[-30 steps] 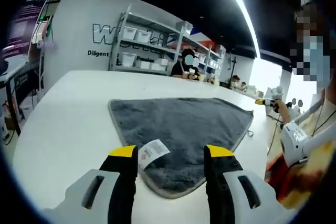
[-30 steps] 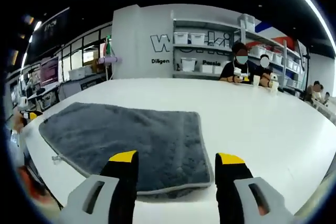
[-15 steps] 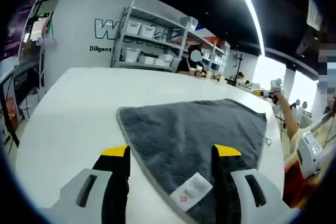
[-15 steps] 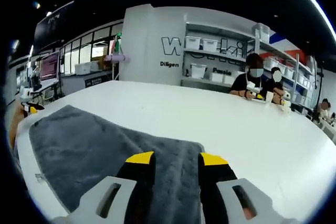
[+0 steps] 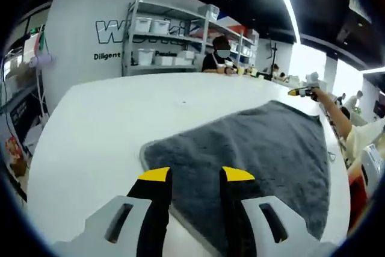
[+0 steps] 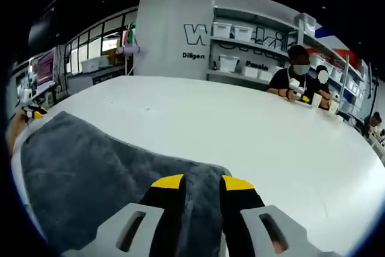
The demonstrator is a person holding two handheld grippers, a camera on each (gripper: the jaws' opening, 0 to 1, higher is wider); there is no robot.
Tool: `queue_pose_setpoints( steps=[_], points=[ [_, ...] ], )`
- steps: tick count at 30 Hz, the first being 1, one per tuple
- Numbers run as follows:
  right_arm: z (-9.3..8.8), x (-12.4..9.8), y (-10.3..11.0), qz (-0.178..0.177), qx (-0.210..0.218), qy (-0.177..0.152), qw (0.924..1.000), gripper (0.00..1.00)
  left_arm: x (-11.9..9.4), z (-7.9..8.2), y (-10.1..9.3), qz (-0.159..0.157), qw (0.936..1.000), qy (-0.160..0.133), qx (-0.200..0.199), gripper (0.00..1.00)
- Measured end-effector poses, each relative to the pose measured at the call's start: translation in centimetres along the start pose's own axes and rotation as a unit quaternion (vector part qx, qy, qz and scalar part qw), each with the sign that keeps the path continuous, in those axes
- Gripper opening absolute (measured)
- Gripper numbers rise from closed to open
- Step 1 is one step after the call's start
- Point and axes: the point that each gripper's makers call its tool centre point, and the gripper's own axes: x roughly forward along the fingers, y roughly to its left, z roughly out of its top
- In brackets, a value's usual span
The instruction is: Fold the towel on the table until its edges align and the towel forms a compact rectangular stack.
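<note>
Since the earlier frames both pairs of jaws have drawn in from a wide spread onto the grey towel, and in the left gripper view the white care label that lay at the near corner is no longer seen. In the left gripper view, the left gripper (image 5: 195, 176) has its yellow-tipped jaws narrowed around the near left corner of the grey towel (image 5: 264, 142), which lies flat on the white table (image 5: 90, 130) and runs away to the far right; the cloth appears pinched between them, though the contact itself is hidden by the jaws. At the far right edge a hand holds the right gripper (image 5: 301, 92) at the opposite corner. In the right gripper view, the right gripper (image 6: 201, 182) has its jaws close together with a ridge of the towel (image 6: 78, 161) gathered between them at the near right corner; the left gripper (image 6: 33, 112) shows small at the far left. This looks like the grasp for the first fold, with the towel not yet lifted. The next move probably calls for raising both corners together and carrying them across to the far edge, keeping the hems level so the edges meet.
</note>
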Motion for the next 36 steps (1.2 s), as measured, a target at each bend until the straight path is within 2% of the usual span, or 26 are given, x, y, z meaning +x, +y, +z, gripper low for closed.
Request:
queue_pose_setpoints(
  steps=[3,8,11,15,16,21,26,29,36],
  points=[
    [-0.5,1.7,0.1,0.011,0.002,0.016,0.9998,0.19,2.0,0.5,1.2,0.007,0.9998,0.012,0.016,0.28],
    [-1.3,3.3,0.7,0.02,-0.001,0.034,0.9992,0.18,4.4,0.6,3.0,0.012,0.9998,0.007,0.014,0.19],
    [-2.2,4.1,1.0,0.027,0.0,0.05,0.9984,0.16,5.5,-0.1,3.8,0.017,0.9994,0.018,0.025,0.13],
    [-2.5,4.3,1.1,0.028,-0.001,0.056,0.998,0.14,6.2,-0.8,5.3,0.033,0.9983,0.036,0.033,0.09],
    [-3.5,5.2,1.2,0.038,0.001,0.078,0.9962,0.13,6.3,-1.0,5.4,0.034,0.9981,0.039,0.034,0.08],
    [-4.3,5.9,1.9,0.048,0.003,0.087,0.995,0.1,6.2,-0.9,5.8,0.035,0.9978,0.04,0.04,0.03],
    [-4.1,6.1,2.4,0.053,0.0,0.084,0.995,0.02,6.0,-1.0,6.3,0.041,0.9964,0.043,0.06,0.01],
    [-4.0,6.1,2.5,0.052,-0.008,0.084,0.995,0.02,5.8,-1.1,6.7,0.047,0.9954,0.046,0.069,0.01],
    [-3.3,7.4,2.7,0.052,0.005,0.064,0.9965,0.02,5.0,-1.5,7.6,0.055,0.9942,0.054,0.075,0.01]
  ],
)
